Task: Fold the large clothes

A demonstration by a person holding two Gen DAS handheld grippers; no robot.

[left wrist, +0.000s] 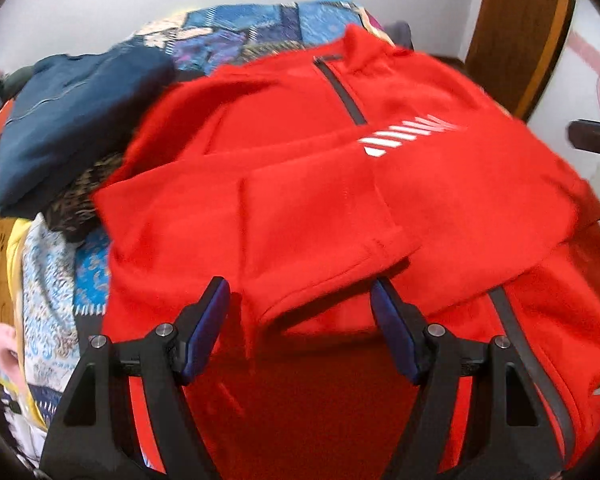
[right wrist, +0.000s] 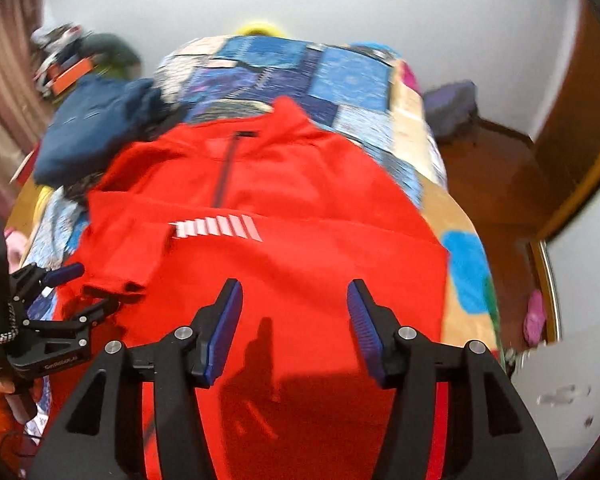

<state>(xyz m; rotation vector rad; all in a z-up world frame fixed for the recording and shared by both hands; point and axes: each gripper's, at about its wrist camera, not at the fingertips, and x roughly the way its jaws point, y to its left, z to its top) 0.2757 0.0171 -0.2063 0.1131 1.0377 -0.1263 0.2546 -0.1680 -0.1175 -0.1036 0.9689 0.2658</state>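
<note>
Left wrist view: my left tool [left wrist: 300,300] tilts steeply down, pads apart, empty, over red jacket [left wrist: 320,200] at bed's near edge; right tool [right wrist: 294,304] likewise apart, empty.

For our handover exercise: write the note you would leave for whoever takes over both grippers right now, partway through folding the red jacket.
Left gripper: open, empty, above the folded-in sleeve.
Right gripper: open, empty, over the jacket's lower half.
Red jacket: face up on the patchwork bedspread, collar at the far end; dark blue garment beside it.
Done: one sleeve folded across the chest.
Left: probably fold the body up and set it aside.
</note>
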